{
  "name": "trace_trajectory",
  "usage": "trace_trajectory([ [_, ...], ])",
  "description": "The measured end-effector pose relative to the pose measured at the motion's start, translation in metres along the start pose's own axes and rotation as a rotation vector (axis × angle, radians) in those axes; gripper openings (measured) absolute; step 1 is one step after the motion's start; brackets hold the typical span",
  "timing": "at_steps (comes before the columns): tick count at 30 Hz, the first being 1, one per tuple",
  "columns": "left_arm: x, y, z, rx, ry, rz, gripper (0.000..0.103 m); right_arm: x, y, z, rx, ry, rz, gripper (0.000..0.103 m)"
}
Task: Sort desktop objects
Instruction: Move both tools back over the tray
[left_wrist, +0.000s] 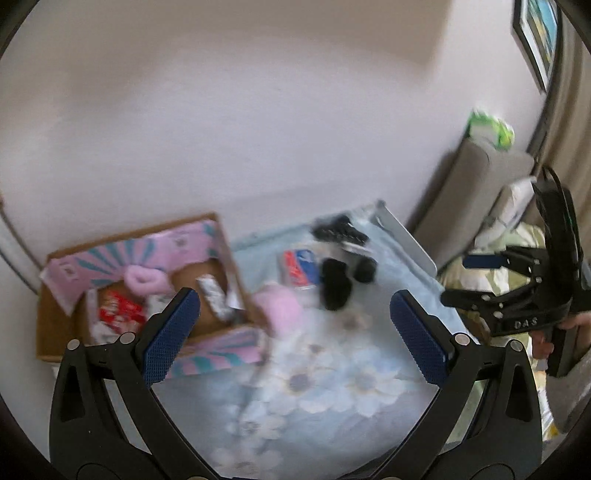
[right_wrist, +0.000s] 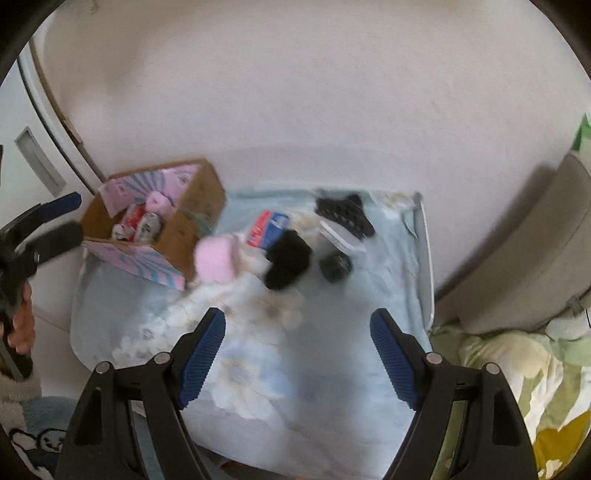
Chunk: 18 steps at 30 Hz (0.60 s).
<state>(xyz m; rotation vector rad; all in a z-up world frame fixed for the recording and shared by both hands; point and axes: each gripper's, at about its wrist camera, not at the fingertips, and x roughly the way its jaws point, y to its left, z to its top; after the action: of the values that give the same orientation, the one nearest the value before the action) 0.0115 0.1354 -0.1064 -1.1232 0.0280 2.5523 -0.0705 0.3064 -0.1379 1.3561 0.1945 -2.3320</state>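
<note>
An open cardboard box (left_wrist: 221, 236) (right_wrist: 201, 184) with pink-and-teal flaps stands at the left of a floral blue cloth (left_wrist: 332, 369) (right_wrist: 295, 350). It holds a pink fluffy thing (left_wrist: 146, 278), a red packet (left_wrist: 118, 310) and small packets. On the cloth lie a pink fluffy thing (right_wrist: 216, 258), a red-and-blue pack (left_wrist: 299, 267) (right_wrist: 267, 227), a black fuzzy thing (left_wrist: 334, 282) (right_wrist: 288, 264), a black clip (right_wrist: 345, 212) and a small dark round thing (right_wrist: 334, 266). My left gripper (left_wrist: 291, 332) is open and empty above the cloth. My right gripper (right_wrist: 297, 354) is open and empty too.
A pale wall rises behind the table. A grey sofa arm (left_wrist: 476, 192) (right_wrist: 524, 258) and green-yellow bedding (right_wrist: 517, 369) lie to the right. The right gripper shows at the right edge of the left wrist view (left_wrist: 517, 291). The views are motion-blurred.
</note>
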Motion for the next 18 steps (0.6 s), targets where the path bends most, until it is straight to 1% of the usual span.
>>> trace_trajectory([
  [1, 0.008, -0.014, -0.005, 0.019, 0.005, 0.009, 0.103, 0.004, -0.005, -0.003, -0.003, 0.01, -0.008, 0.078],
  [4, 0.025, -0.039, -0.013, 0.069, 0.007, 0.025, 0.103, 0.016, -0.016, -0.006, -0.022, 0.024, -0.009, 0.077],
  [6, 0.04, -0.05, -0.015, 0.082, 0.009, 0.039, 0.103, 0.023, -0.024, -0.006, -0.046, 0.023, 0.0, 0.077],
  [10, 0.083, -0.064, -0.015, 0.06, 0.045, 0.037, 0.102, 0.047, -0.042, -0.005, -0.11, 0.037, 0.008, 0.077],
  [14, 0.128, -0.07, -0.016, 0.037, 0.048, 0.074, 0.101, 0.081, -0.062, -0.003, -0.145, 0.045, 0.086, 0.077],
  [16, 0.152, -0.068, -0.017, 0.003, 0.06, 0.088, 0.099, 0.102, -0.067, -0.002, -0.169, 0.047, 0.107, 0.077],
  [18, 0.168, -0.064, -0.019, -0.034, 0.076, 0.088, 0.093, 0.117, -0.068, 0.0, -0.2, 0.032, 0.123, 0.071],
])
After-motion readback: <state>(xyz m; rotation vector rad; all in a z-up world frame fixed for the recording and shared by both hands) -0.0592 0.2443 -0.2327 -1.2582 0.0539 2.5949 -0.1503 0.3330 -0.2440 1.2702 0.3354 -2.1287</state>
